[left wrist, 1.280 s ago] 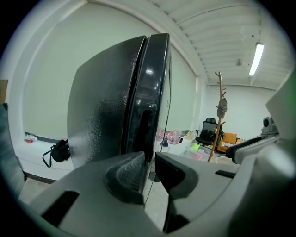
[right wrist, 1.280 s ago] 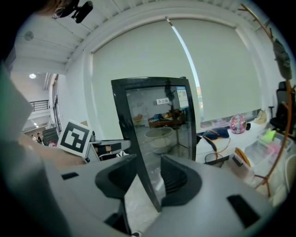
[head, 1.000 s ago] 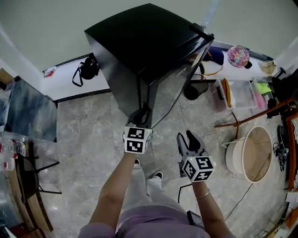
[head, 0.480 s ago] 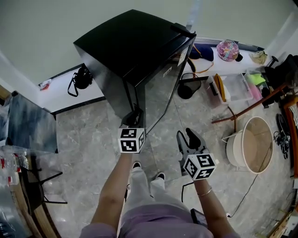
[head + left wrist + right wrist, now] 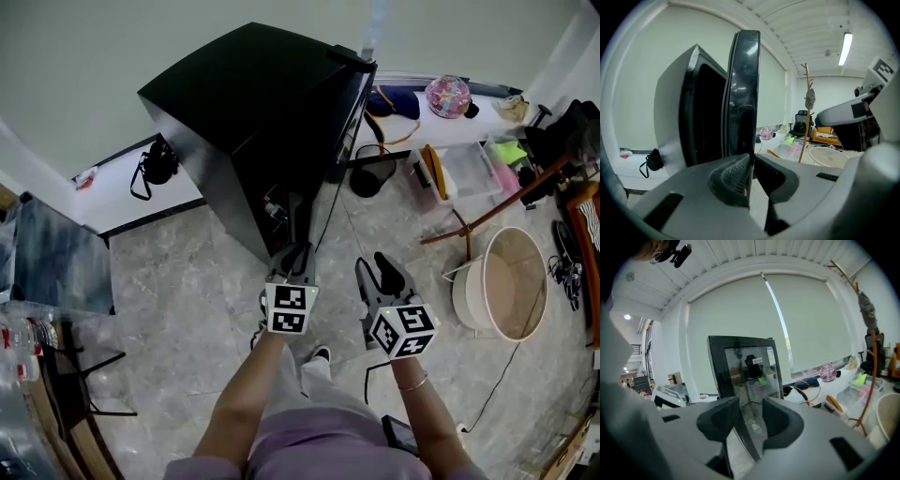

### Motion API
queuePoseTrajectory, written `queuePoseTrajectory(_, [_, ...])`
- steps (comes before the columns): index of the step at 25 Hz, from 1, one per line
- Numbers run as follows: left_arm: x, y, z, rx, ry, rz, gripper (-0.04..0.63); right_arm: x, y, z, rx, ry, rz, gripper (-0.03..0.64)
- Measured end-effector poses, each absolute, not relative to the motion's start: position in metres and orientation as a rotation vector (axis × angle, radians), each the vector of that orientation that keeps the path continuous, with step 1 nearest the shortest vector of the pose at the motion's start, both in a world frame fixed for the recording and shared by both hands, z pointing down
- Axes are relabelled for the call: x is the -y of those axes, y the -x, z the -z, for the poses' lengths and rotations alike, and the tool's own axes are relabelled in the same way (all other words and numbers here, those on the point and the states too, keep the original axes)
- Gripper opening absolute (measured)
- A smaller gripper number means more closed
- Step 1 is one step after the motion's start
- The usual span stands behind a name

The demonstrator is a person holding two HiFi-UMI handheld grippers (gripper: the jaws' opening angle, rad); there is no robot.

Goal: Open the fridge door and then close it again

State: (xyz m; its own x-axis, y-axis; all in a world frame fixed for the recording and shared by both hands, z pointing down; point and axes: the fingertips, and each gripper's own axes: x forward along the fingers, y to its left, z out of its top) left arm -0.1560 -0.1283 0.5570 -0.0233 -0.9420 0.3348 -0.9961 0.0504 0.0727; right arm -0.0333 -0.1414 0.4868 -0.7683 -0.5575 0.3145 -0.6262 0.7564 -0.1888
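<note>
Grey marbled floor tiles (image 5: 187,309) spread under a tall black fridge (image 5: 244,84) that stands against a pale wall. A round white tub (image 5: 511,309) sits well off to its right. The glossy black fridge door (image 5: 743,84) stands partly open, hinged at its far end in the head view. The left gripper view shows the dark inside to the left of it.

The left gripper (image 5: 751,161) is at the door's free edge, and its jaws have just been closing. They are drawn almost together and seem clenched on a thin lip of that edge, though the contact itself is hard to make out. The right gripper (image 5: 750,408) hangs beside the left one with its jaws released and parted. It holds nothing, and the door's front face shows well beyond the gap.

The opening swing looks to be under way. To do it well, the pull should follow the arc round the hinge, not a straight line toward the body. The wrist should turn with the door so the thin lip is not levered out of the jaws. A steady, unhurried pull suits so narrow a hold. The right gripper and the feet are best kept out of the door's sweep. Once the door is wide enough, the same hold can carry it back until the seal meets.
</note>
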Motion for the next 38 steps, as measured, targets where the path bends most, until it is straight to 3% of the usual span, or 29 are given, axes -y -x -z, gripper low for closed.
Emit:
queuePoseTrajectory(9, [0.139,0.08,-0.555,1.985,-1.974,-0.235,0.034,0.141,0.014,-0.442,2.808,-0.84,-0.264,0.175])
queuePoseTrajectory(17, [0.141,0.061,-0.554,1.973,-1.958,-0.227,0.034,0.145,0.039,-0.377,2.915,-0.654,-0.19,0.255])
queuePoseTrajectory(26, [0.149,0.04,-0.553,1.944,-2.011,-0.255,0.035,0.15,0.06,-0.356,2.901,-0.671,-0.114,0.296])
queuePoseTrajectory(32, [0.155,0.019,-0.551,1.904,-2.056,-0.289,0.035,0.16,0.057,-0.349,2.879,-0.752,-0.082,0.297])
queuePoseTrajectory(36, [0.159,0.008,-0.551,1.869,-2.102,-0.306,0.035,0.171,0.049,-0.349,2.856,-0.802,-0.06,0.243])
queuePoseTrajectory(38, [0.16,0.005,-0.552,1.845,-2.123,-0.302,0.035,0.175,0.044,-0.35,2.851,-0.793,-0.06,0.256])
